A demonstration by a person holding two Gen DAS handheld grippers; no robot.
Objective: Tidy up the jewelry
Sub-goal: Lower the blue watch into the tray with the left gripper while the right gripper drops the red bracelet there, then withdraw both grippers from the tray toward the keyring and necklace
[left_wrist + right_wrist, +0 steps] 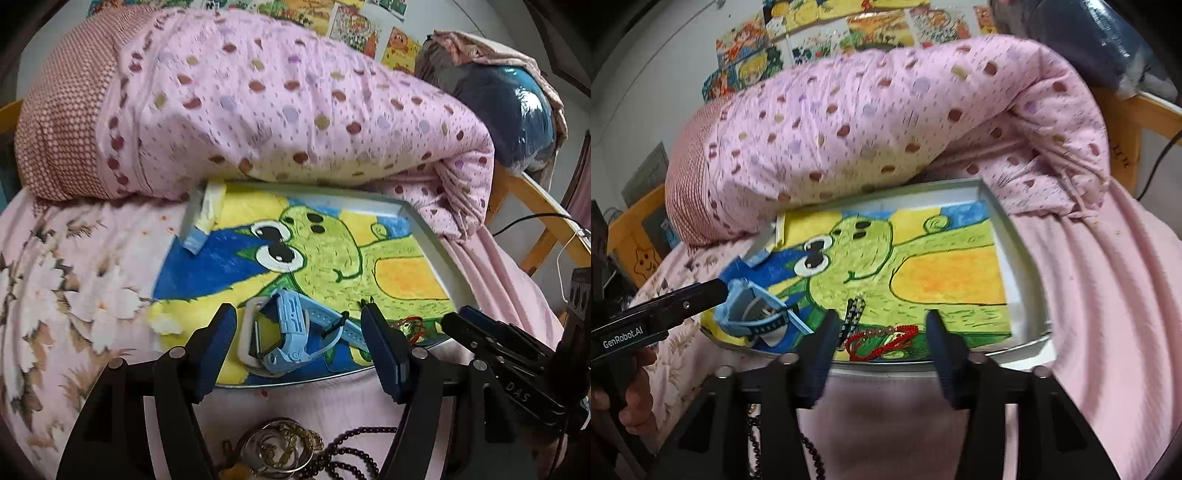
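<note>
A: Watch (286,332), blue, lying at tray's (424,229) near edge, between our left hand-held gripper (299,325)'s wide-open, empty jaws.

B: Light, rigid case, floppy strap; we'd pinch the case.

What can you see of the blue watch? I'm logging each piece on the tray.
The blue watch looks like light blue plastic, with a chunky case, a perforated strap and a white bezel or frame beside it. It lies tilted on its side on the tray's frog drawing, near the front rim, between the open left claw's fingers.
</note>
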